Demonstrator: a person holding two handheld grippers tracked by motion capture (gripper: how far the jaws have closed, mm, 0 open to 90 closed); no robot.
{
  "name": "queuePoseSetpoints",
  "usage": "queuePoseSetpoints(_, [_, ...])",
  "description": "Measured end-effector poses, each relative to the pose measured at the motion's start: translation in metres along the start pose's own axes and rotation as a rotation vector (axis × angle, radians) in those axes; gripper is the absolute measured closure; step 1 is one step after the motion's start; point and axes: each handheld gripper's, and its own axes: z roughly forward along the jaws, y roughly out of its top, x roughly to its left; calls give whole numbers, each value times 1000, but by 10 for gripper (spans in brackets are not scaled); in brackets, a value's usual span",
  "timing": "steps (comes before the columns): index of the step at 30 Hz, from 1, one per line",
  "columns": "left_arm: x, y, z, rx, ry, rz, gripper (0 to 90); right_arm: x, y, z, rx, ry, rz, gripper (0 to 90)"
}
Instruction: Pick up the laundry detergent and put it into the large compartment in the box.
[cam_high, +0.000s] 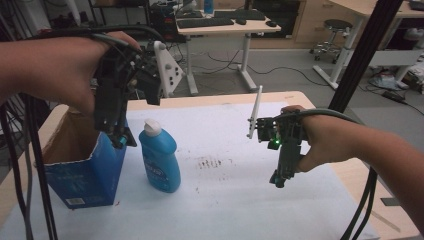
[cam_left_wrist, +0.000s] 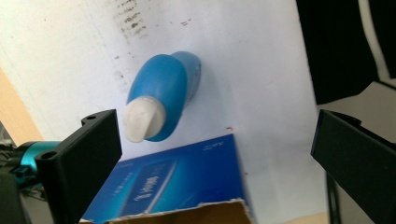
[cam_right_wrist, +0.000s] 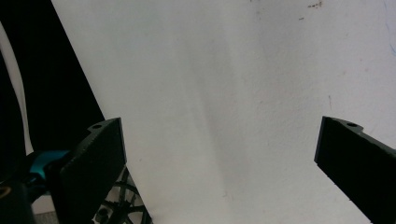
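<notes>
My right gripper (cam_high: 278, 181) hovers low over the white sheet (cam_high: 240, 190), jaws wide, nothing held. My left gripper (cam_high: 121, 140) hangs above the open box (cam_high: 82, 185), jaws spread (ready for the upright blue bottle (cam_high: 160, 157) beside it).

White sheet (cam_high: 240, 200) with dark smudges (cam_high: 209, 162) covering a wooden table (cam_high: 280, 96), desk (cam_high: 227, 27) behind it carrying a keyboard (cam_high: 205, 22) and mouse (cam_high: 271, 23), round stool (cam_high: 336, 25) at the right, cables on grey floor (cam_high: 280, 65)
</notes>
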Motion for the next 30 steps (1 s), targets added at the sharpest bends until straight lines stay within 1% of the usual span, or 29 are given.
queuePoseSetpoints(1, [3,-1,1,-5,1,6,17,1,0,0,8,3,6,10])
queuePoseSetpoints(2, [5,-3,3,-8,-1,19,17,1,-1,2,9,2,-1,11])
queuePoseSetpoints(3, [7,-4,4,-11,-4,31,17,2,-1,3,12,3,10,11])
queuePoseSetpoints(4, [9,-5,6,-18,-6,32,17,2,-2,3,21,1,9,11])
queuePoseSetpoints(6, [13,-7,11,-31,-17,41,17,3,-2,4,25,-2,30,11])
queuePoseSetpoints(7, [15,-8,14,-38,-23,48,17,3,-3,4,23,-3,25,11])
queuePoseSetpoints(8, [17,-9,16,-38,-28,56,17,4,-3,4,22,-4,36,11])
queuePoseSetpoints(9, [18,-10,19,-40,-30,58,17,4,-4,4,20,-4,34,11])
queuePoseSetpoints(10, [20,-10,22,-41,-40,62,17,4,-4,3,23,-9,41,11])
queuePoseSetpoints(17, [30,-15,38,-61,-71,64,16,4,-5,4,23,-14,57,11])
queuePoseSetpoints(18, [33,-16,42,-65,-78,68,17,3,-5,4,27,-16,43,11])
queuePoseSetpoints(19, [33,-16,42,-65,-78,68,17,3,-5,4,27,-16,43,11])
queuePoseSetpoints(22, [38,-17,51,-68,-95,61,17,3,-3,5,34,-13,53,11])
queuePoseSetpoints(23, [38,-17,51,-68,-95,61,16,3,-3,5,34,-13,53,11])
queuePoseSetpoints(26, [43,-20,63,-60,-112,64,17,1,-1,6,34,-17,46,11])
queuePoseSetpoints(27, [44,-20,65,-57,-116,64,16,1,0,6,28,-9,59,11])
queuePoseSetpoints(28, [45,-21,68,-56,-118,64,17,0,0,6,33,-14,54,11])
queuePoseSetpoints(29, [46,-21,70,-54,-121,63,16,-2,0,7,36,-20,34,11])
queuePoseSetpoints(30, [47,-22,72,-50,-120,64,16,-1,1,7,35,-10,59,11])
